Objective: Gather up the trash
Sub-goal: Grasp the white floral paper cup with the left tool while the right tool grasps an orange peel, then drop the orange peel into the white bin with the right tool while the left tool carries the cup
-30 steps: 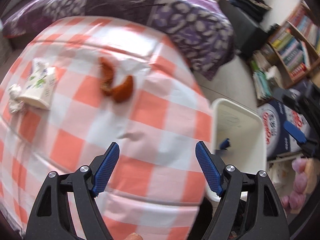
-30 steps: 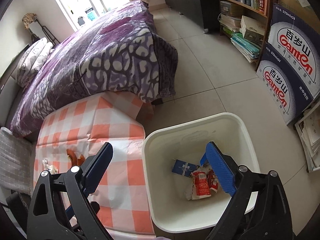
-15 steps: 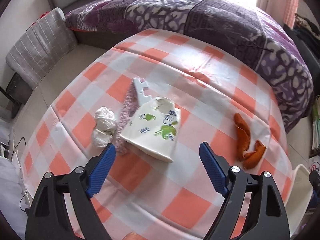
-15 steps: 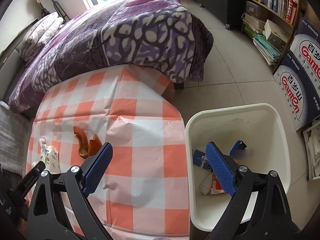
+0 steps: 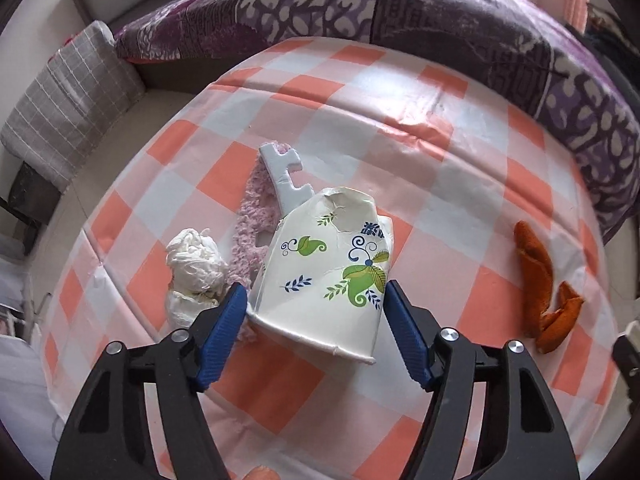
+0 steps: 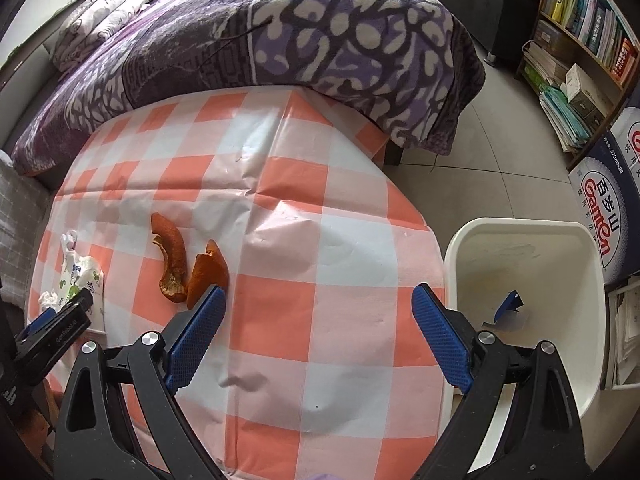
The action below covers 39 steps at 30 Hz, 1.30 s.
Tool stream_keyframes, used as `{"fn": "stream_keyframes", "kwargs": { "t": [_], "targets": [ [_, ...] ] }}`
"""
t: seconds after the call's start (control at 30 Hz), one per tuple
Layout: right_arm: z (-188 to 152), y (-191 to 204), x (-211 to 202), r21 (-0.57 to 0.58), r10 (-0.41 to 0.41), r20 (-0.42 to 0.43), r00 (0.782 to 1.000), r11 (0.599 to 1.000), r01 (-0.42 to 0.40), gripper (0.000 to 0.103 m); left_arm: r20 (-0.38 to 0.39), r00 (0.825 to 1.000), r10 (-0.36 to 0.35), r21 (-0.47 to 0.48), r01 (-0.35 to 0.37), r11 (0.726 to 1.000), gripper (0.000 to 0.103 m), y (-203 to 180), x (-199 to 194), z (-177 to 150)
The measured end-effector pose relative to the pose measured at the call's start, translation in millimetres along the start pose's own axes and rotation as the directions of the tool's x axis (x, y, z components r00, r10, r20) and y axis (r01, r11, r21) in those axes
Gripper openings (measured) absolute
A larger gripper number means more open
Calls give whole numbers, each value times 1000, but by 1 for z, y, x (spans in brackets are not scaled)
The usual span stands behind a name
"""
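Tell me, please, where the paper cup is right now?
In the left wrist view, the paper cup lies on the checked tablecloth between the open left gripper, beside a tissue wad.

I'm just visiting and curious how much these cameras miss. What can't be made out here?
- Bin contents, right wrist view: the right gripper covers the bottom; only a blue scrap shows.
- Pink fuzzy item, left wrist view: partly under the crushed paper cup.
- Left gripper: whether its pads touch the cup is unclear.
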State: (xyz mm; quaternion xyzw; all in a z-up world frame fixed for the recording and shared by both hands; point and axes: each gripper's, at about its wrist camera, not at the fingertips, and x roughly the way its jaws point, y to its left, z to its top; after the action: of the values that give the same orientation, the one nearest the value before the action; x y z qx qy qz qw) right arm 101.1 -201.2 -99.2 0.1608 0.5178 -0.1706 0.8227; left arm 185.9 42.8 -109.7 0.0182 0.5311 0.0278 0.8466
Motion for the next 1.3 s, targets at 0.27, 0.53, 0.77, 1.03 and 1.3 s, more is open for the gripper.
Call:
{"fn": "stream_keyframes", "kwargs": {
  "t": [0.27,0.53,0.77,1.03,1.3],
  "targets": [
    [2,30,3,-113,30,44,999,993,-25,90,73,932,-354,-217,361,907,62,56,-51,13],
    [11,81,34,-271,20,44,999,962,-8,87,150,917,-370,-276,398,875,63,79,-98,11],
    [12,122,61,-409,14,24,1000,912,-2,52,153,918,-366,-288,396,872,63,94,-110,4],
    [17,134,-1,-404,284,41,958,882,-244,17,193,913,-358,-292,402,868,63,103,-121,0],
    [8,134,-87,-443,381,187,905,855,-269,17,260,912,-317,-279,385,880,63,105,-143,-6]
  ]
}}
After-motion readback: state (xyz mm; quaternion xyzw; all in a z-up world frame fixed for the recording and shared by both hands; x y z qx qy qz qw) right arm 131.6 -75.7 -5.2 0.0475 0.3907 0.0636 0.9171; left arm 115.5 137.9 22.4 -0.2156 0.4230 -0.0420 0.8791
